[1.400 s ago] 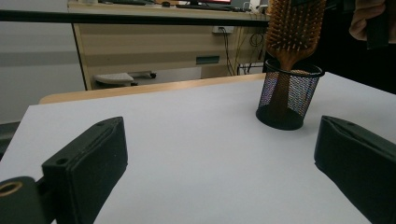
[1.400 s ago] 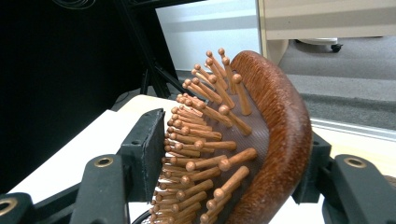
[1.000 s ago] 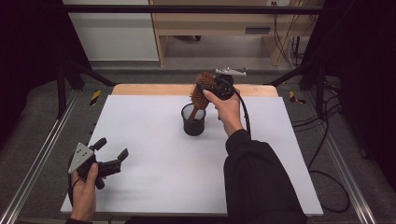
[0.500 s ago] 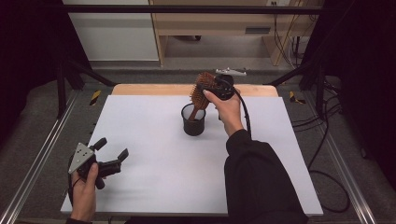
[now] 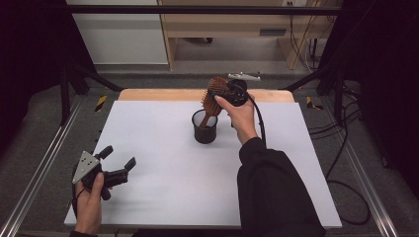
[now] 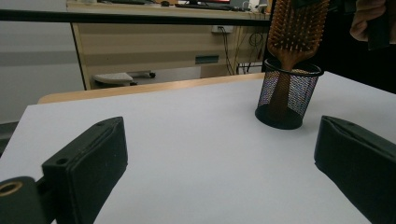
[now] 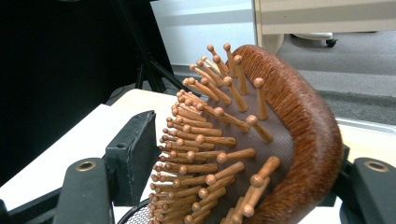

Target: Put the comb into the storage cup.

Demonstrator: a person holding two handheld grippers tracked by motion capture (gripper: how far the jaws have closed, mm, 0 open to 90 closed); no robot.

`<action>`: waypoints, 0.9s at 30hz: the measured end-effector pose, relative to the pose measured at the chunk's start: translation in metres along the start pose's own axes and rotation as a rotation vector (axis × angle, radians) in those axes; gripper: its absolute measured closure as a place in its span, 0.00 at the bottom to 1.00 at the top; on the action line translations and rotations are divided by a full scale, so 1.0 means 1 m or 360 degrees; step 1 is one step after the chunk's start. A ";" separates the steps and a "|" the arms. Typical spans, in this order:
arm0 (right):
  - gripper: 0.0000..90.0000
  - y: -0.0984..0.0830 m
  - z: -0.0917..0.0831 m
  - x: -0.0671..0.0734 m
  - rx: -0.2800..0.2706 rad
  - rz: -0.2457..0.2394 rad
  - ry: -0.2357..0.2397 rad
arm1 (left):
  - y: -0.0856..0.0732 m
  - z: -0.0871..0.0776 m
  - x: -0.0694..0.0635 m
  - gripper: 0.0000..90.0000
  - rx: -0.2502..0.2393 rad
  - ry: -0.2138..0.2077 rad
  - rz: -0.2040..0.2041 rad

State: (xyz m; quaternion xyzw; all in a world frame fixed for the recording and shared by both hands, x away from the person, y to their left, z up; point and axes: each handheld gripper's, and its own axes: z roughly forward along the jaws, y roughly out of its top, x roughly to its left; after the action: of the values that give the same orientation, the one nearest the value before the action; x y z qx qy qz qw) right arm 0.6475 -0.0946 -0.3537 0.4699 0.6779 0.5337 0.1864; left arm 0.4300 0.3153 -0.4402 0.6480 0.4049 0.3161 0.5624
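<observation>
right gripper: held up at the far middle of the white table, over the cup; its jaws stand either side of the brush head and have just been opening. in the right gripper view the left jaw stands a little clear of the bristle tips, while the right jaw sits behind the wooden back, and whether it touches there cannot be told.
hairbrush: wooden paddle brush with ball-tipped wooden pins on a brown cushion; its head is between the right gripper's jaws, bristles toward the left jaw, and its handle goes down into the cup below the gripper, leaning a little.
mesh cup: black wire pen holder, upright on the table straight under the right gripper; the brush handle shows through its mesh in the left gripper view.
left gripper: low at the near left corner of the table, well apart from the cup, jaws spread wide with nothing between them, facing the cup.
writing: no brand, label or lettering can be read on the brush, the cup or the grippers.
behind the right gripper: a wooden table edge and a pale cabinet.
</observation>
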 end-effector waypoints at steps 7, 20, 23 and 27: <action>0.31 -0.001 -0.001 -0.001 0.0008 0.0015 0.0002 | 0.000 0.000 0.000 0.03 0.0000 -0.0002 0.0001; 0.26 -0.001 -0.001 -0.002 0.0032 0.0023 0.0009 | 0.000 0.000 0.000 0.03 0.0001 -0.0003 0.0000; 0.22 -0.001 -0.001 -0.003 0.0043 0.0036 0.0014 | 0.000 0.000 0.000 0.03 0.0004 -0.0003 -0.0002; 0.18 -0.002 -0.001 -0.003 0.0052 0.0057 0.0017 | 0.000 0.000 0.000 0.03 0.0002 -0.0003 -0.0002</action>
State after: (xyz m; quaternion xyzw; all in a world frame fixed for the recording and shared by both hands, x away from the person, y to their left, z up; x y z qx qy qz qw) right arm 0.6475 -0.0978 -0.3560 0.4820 0.6791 0.5283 0.1656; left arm 0.4299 0.3155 -0.4403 0.6483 0.4050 0.3150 0.5625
